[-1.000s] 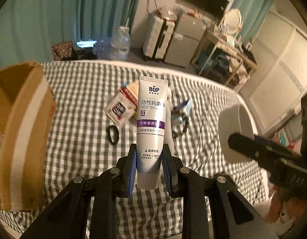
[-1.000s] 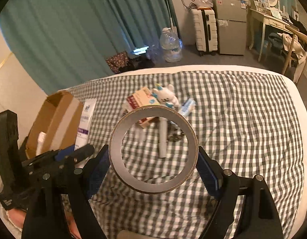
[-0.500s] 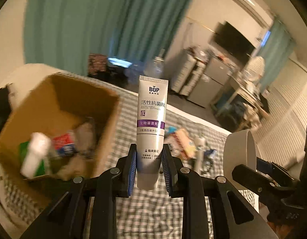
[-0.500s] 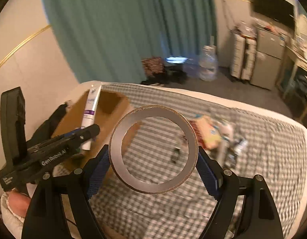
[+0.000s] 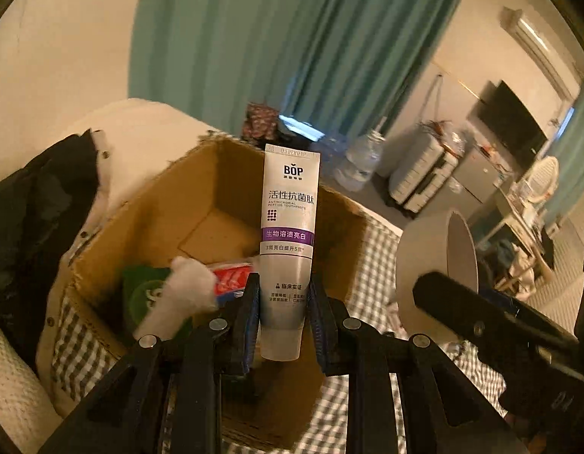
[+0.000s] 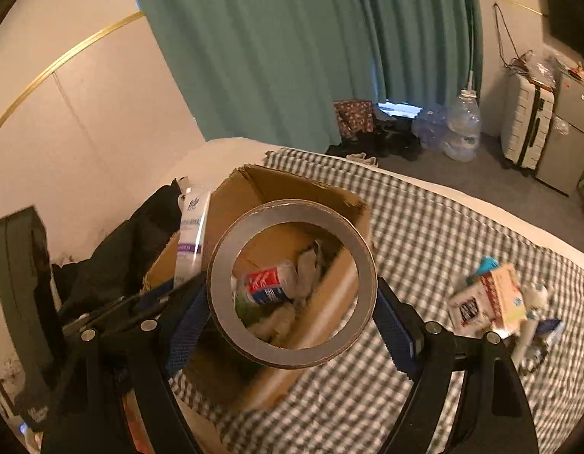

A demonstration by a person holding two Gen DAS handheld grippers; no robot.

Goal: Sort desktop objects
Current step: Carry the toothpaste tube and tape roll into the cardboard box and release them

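Toothpaste tube (image 5: 288, 242), clamped upright in left tongs (image 5: 284, 316), hangs over the cardboard box (image 5: 201, 204): part them there; right tongs (image 6: 292, 325) grip the tape roll (image 6: 292, 352) at three o'clock.

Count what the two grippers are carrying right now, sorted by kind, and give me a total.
Toothpaste tube: 1, in the left gripper
Tape roll: 1, in the right gripper
Total: 2, both held over the cardboard box
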